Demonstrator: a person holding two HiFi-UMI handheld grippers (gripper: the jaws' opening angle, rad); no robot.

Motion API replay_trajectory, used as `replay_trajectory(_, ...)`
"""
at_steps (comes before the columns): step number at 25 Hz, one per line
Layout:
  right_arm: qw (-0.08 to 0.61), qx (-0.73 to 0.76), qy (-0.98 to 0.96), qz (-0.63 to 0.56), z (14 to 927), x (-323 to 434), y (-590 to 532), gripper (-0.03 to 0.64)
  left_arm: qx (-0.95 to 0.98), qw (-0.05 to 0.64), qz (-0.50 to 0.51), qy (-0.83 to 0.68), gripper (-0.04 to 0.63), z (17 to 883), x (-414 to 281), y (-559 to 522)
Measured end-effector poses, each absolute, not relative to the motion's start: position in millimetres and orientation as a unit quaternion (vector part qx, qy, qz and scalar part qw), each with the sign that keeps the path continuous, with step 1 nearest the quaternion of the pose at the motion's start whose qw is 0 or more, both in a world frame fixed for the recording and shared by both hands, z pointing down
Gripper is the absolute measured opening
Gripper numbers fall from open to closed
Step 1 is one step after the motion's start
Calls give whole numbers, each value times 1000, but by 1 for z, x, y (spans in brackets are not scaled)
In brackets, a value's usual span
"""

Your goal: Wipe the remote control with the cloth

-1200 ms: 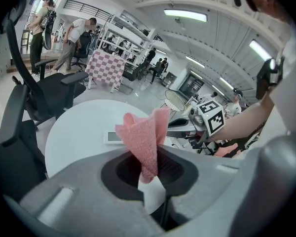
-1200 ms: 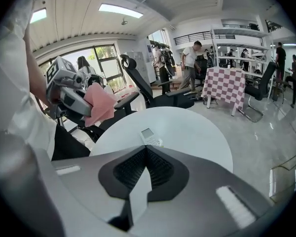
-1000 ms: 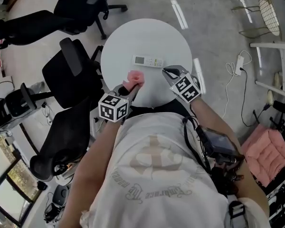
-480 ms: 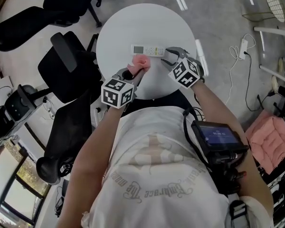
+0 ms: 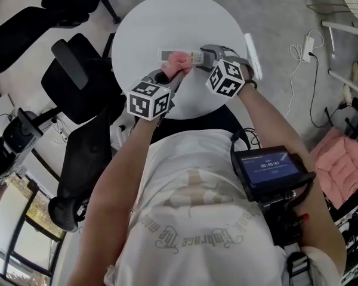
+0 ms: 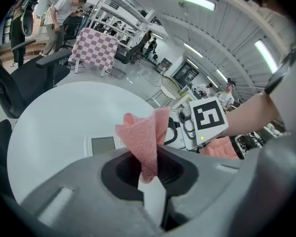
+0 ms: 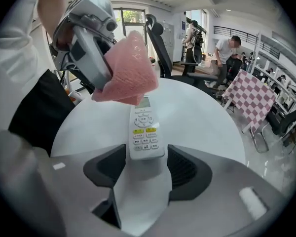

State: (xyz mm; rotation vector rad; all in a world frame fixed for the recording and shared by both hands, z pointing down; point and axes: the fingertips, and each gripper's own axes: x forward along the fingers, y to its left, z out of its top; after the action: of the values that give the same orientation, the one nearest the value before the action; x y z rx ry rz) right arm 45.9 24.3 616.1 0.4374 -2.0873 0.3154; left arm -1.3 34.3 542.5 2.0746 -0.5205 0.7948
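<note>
The white remote control [image 5: 167, 55] lies on the round white table [image 5: 149, 22]. My left gripper [image 5: 169, 74] is shut on a bunched pink cloth [image 5: 179, 61], which it holds over the remote's middle. In the left gripper view the cloth [image 6: 144, 135] stands up from the jaws and hides most of the remote [image 6: 102, 144]. My right gripper [image 7: 145, 164] has just been opening. The button end of the remote [image 7: 144, 127] lies between its jaws with a narrow gap on each side. The cloth [image 7: 128, 75] hangs over the display end.
Black office chairs [image 5: 77, 82] crowd the table's left side. A power strip with its cable [image 5: 307, 43] lies on the floor at right, near a pink cushion [image 5: 346, 165]. A checkered chair [image 6: 93, 51] and people stand far beyond the table.
Both grippers have moved away from me and down to the remote. The cloth, earlier short of the remote, now sits over it, and the right gripper has reached the remote's right end.
</note>
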Motion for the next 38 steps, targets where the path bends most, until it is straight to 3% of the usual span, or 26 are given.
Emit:
replay_trajectory(2,472,173,-857,118,613,42,23,230,824,424,319,-199,48,545,6,32)
replay_trajectory(19,466,172,-860,113,605,30,26,224,770,450,425,-152,37,580,50,26)
replay_trajectory(31,465,174,-861,111,602,34,25,222,741,500,371,-250,40,583,-7,-2)
replay_trajectory(38,472,175,-857,109,603,40,24,222,737,477,384,-285,43,589,-37,-14)
